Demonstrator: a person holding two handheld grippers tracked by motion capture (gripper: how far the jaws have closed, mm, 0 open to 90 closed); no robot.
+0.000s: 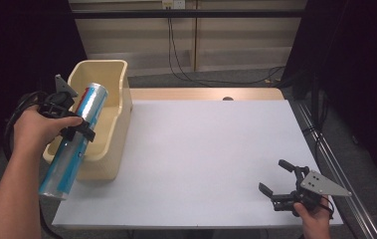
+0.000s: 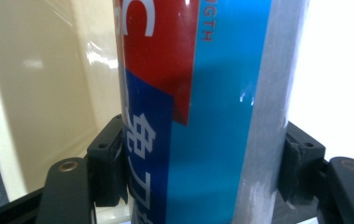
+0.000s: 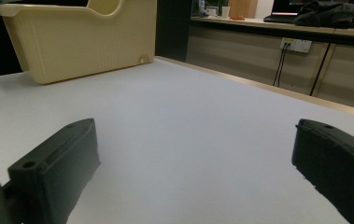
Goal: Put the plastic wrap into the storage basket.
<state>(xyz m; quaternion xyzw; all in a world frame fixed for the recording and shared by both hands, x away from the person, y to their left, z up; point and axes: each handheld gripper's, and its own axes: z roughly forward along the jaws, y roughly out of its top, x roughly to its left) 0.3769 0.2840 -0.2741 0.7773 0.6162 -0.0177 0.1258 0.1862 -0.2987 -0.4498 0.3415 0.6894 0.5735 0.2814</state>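
A long shiny tube (image 1: 74,139) with blue, red and silver print hangs tilted over the cream plastic basket (image 1: 111,124) at the table's left edge. My left gripper (image 1: 76,127) is shut on the tube around its middle; in the left gripper view the tube (image 2: 198,112) stands between both black pads (image 2: 109,163). My right gripper (image 1: 274,178) rests low near the table's front right corner, open, with nothing between its fingers (image 3: 58,163).
The white tabletop (image 1: 201,149) spreads between the two grippers. The basket (image 3: 81,42) stands at the far left in the right gripper view. Cables hang from a wall outlet (image 1: 173,5) behind the table.
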